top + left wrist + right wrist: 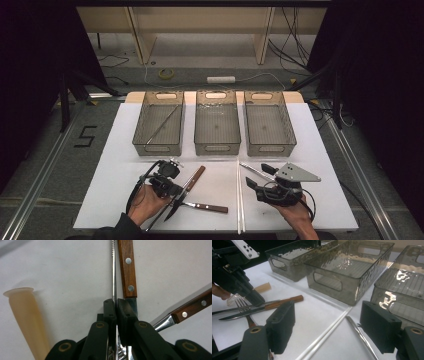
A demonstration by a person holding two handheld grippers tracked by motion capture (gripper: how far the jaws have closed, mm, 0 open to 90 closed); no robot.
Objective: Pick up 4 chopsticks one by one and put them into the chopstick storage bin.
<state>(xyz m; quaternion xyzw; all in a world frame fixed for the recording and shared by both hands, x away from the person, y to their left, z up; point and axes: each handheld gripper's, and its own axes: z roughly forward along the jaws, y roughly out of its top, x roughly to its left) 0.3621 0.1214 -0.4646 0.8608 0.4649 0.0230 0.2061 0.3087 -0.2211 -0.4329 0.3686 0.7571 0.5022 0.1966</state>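
Sorting barely begun: our left gripper (pixel 116 305) has clamped a thin metal rod (pixel 114 272) just beside the knives (pixel 127 267); right gripper (pixel 327 327) gapes empty; only one utensil sits in the trays (pixel 159 145)

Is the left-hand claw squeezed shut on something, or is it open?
Shut. The left gripper has its jaws pinched on a thin metal rod, with a wooden-handled knife lying beside.
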